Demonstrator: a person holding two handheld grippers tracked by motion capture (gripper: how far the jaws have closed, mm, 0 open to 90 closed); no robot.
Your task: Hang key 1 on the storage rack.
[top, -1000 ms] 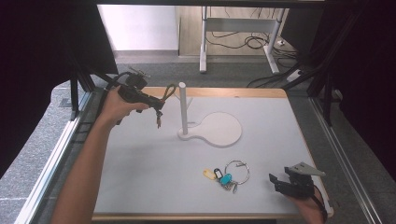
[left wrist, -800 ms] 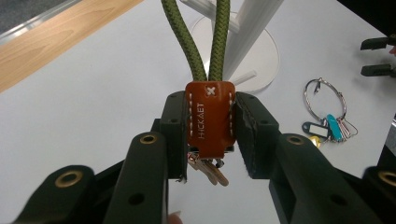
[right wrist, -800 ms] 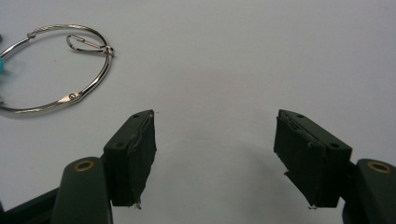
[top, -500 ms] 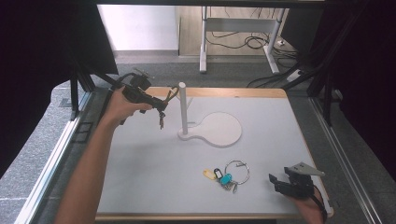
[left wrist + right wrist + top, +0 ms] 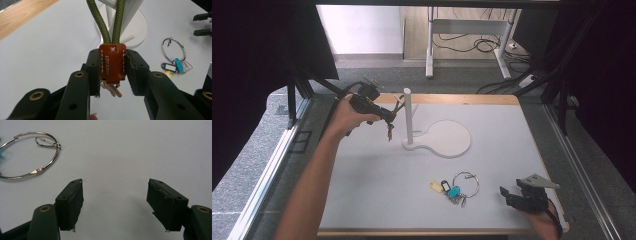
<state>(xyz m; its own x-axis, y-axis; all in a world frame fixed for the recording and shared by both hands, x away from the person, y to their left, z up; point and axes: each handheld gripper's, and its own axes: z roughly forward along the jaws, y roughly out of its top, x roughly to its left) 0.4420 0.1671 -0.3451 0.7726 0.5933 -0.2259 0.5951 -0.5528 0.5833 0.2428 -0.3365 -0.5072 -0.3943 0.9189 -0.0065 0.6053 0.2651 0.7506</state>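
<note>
Left gripper (image 5: pixel 388 116) sits in the upper left of the high view, just left of the white post (image 5: pixel 408 116). Jaws clamped on a brown leather key fob (image 5: pixel 112 63); both pads press its sides in the left gripper view. Two strands of olive-green cord (image 5: pixel 110 20) run up from the fob toward the post at the top of that frame. Brass-coloured keys (image 5: pixel 111 90) hang below the fob, between the jaws. In the high view the keys dangle off the gripper, clear of the table (image 5: pixel 362 190).

The post stands upright on a white stand base (image 5: pixel 447 139) with a round flat plate, centre of the high view. Cannot tell whether the cord loop is over the post or only next to it.

Right gripper (image 5: pixel 512 196) is low in the lower right of the high view, near the table edge. Jaws wide apart, nothing between them; the right gripper view shows bare table between the pads.

A second key bunch (image 5: pixel 454 187) on a large metal ring (image 5: pixel 30 157) lies flat on the table at lower centre of the high view, just left of the right gripper, not touching it. It carries yellow, teal and dark tags. The ring shows in the upper left of the right gripper view.
</note>
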